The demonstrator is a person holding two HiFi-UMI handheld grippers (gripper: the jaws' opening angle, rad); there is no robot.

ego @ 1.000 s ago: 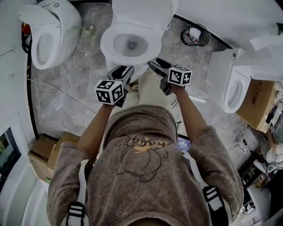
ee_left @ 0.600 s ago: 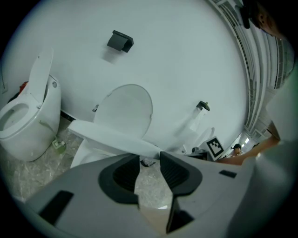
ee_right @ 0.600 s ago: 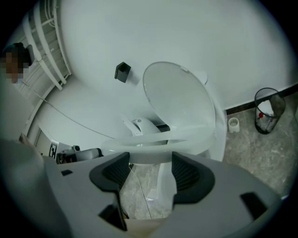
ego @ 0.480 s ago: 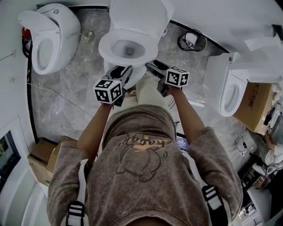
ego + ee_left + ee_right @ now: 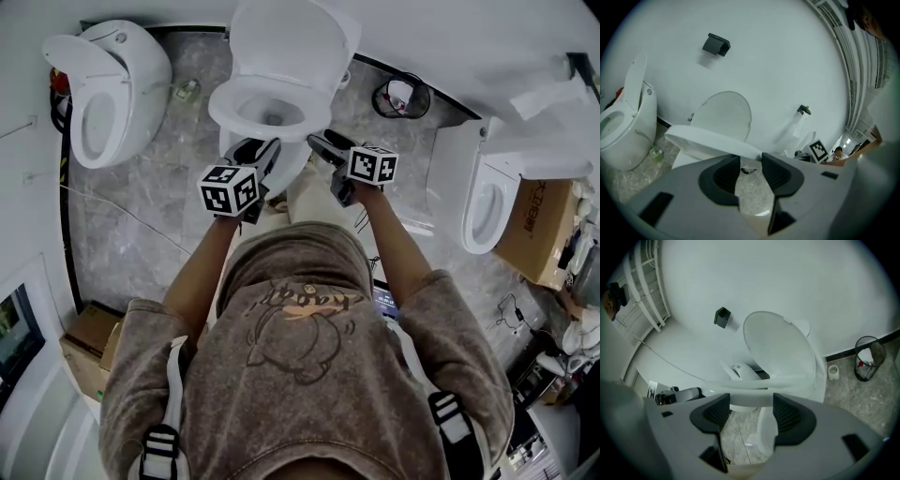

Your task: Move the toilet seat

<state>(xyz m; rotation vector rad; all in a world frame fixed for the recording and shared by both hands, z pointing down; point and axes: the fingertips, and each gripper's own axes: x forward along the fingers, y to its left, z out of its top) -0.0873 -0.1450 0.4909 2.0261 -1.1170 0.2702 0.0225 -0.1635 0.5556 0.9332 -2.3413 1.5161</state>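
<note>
Fingers of left gripper and right gripper stand apart, empty, near toilet seat front edge.

Toilet seat near left gripper

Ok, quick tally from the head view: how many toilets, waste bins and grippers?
Toilets: 3 (left toilet, middle toilet, right toilet)
Waste bin: 1
Grippers: 2 (left gripper, right gripper)
Total: 6
</note>
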